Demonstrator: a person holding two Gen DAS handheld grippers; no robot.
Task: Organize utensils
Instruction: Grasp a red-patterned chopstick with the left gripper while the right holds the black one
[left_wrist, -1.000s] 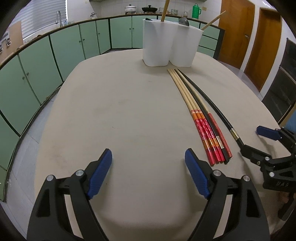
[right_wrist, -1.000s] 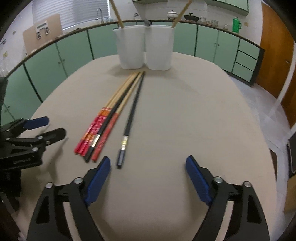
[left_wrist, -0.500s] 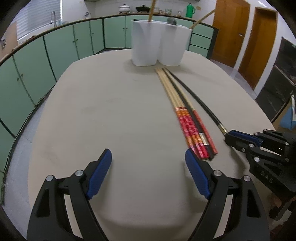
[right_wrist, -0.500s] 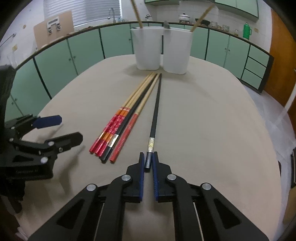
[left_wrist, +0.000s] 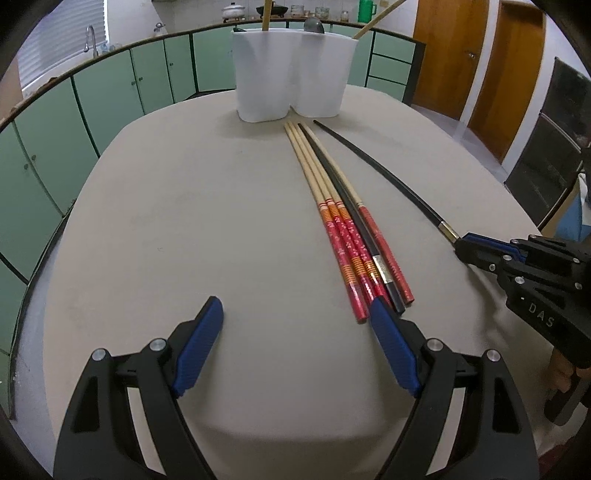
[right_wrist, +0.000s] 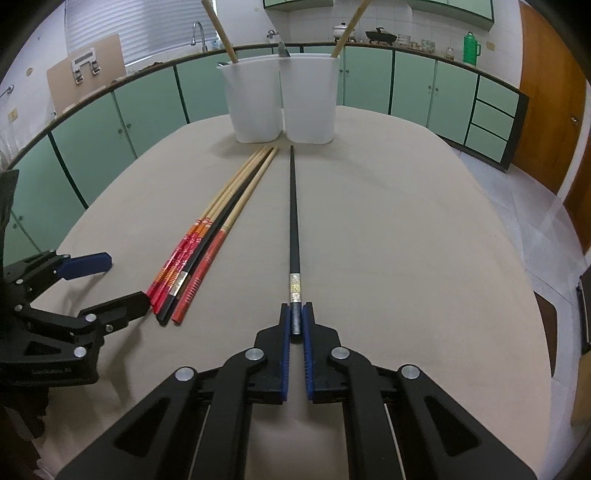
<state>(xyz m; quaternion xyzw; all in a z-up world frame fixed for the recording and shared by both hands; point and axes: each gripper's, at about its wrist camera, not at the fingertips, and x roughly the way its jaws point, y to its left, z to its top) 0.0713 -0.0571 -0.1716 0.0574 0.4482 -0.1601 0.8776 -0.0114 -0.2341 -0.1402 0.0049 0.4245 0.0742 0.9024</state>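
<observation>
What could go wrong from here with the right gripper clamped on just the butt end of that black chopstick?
1. The right gripper pinches only the very end of the black chopstick, so the long free length may pivot or slip on lifting.
2. Its tip points at the white holder; a low swing could knock it.
3. The open left gripper has one finger close to the red-handled chopsticks and could nudge them.

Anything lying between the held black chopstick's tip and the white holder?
No: bare table separates the black chopstick tip from the white holder, per the right wrist view.
</observation>
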